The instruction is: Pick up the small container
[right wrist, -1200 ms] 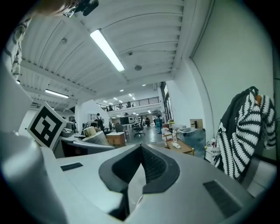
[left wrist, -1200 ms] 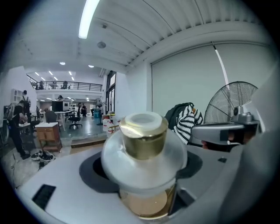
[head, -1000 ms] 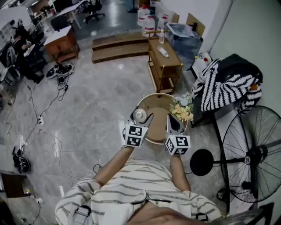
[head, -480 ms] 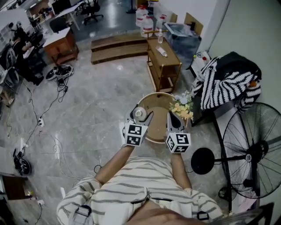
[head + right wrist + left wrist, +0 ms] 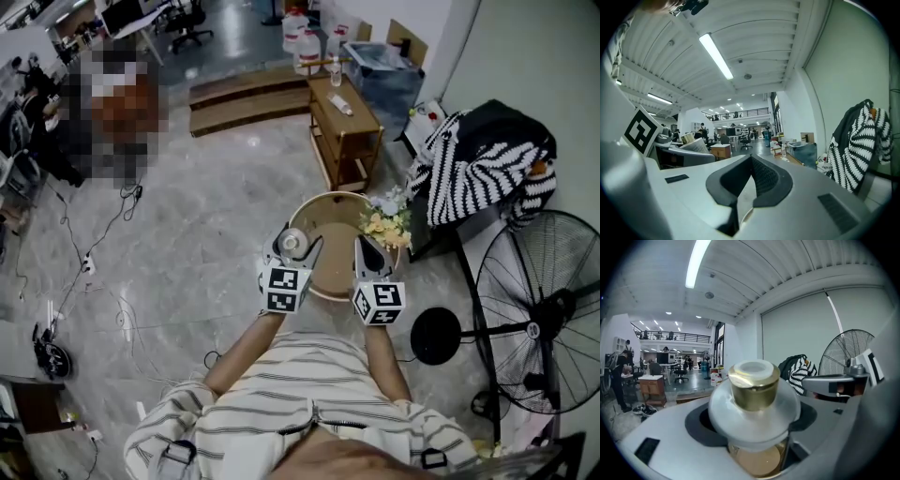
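Observation:
The small container (image 5: pixel 292 242), a clear jar with a gold lid and a white top, sits between the jaws of my left gripper (image 5: pixel 295 247), lifted above the round wooden table (image 5: pixel 334 228). The left gripper view shows the container (image 5: pixel 754 390) close up, tilted a little, with the left gripper (image 5: pixel 753 422) shut on its body. My right gripper (image 5: pixel 368 253) hovers beside it over the table's right half. In the right gripper view, the right gripper (image 5: pixel 749 180) has its dark pads together with nothing between them.
A bunch of yellow and white flowers (image 5: pixel 386 223) stands at the table's right edge. A wooden side table (image 5: pixel 347 131) is beyond it, a chair with a striped garment (image 5: pixel 478 178) to the right, and a standing fan (image 5: pixel 539 309) with its round base (image 5: pixel 436 335) nearby. Cables (image 5: pixel 103 244) lie on the floor at left.
Both grippers and the container keep their places over the table. Only the head view has drifted slightly.

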Demonstrator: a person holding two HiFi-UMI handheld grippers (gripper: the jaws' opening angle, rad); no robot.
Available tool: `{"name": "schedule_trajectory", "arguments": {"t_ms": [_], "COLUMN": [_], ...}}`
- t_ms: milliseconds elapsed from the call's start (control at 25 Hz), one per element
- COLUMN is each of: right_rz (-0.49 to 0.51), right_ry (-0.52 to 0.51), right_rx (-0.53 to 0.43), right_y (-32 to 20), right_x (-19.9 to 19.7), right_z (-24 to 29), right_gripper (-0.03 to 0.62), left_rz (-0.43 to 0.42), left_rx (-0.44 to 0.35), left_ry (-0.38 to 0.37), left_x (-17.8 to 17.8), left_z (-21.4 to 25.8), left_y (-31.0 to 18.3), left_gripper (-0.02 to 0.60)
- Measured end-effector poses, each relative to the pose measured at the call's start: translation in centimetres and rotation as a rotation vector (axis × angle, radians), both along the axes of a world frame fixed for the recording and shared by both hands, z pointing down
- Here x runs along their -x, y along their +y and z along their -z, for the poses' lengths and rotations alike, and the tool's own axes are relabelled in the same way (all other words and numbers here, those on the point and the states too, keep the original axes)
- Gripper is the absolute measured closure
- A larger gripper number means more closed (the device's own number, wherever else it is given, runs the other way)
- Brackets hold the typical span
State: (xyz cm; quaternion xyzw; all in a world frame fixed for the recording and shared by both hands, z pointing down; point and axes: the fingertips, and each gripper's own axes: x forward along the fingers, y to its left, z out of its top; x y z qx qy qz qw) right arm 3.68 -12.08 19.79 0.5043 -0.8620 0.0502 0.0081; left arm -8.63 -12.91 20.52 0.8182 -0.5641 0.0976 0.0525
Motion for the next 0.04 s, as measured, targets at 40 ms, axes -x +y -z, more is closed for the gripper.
{"name": "schedule_trajectory", "arguments": {"t_ms": [40], "right_rz": [-0.001], "right_ry": [0.006], "right_rx": [-0.003], "right_y": [-0.04], "right_x": [-0.12], "right_z": [0.0], "right_gripper": [0.591], "left_rz": [0.003], "left_rx": [-0.002], "left_ry": [0.002], "left_x": [-0.03], "left_z": [0.0], "left_y": [0.0], "left_gripper": [0.252]}}
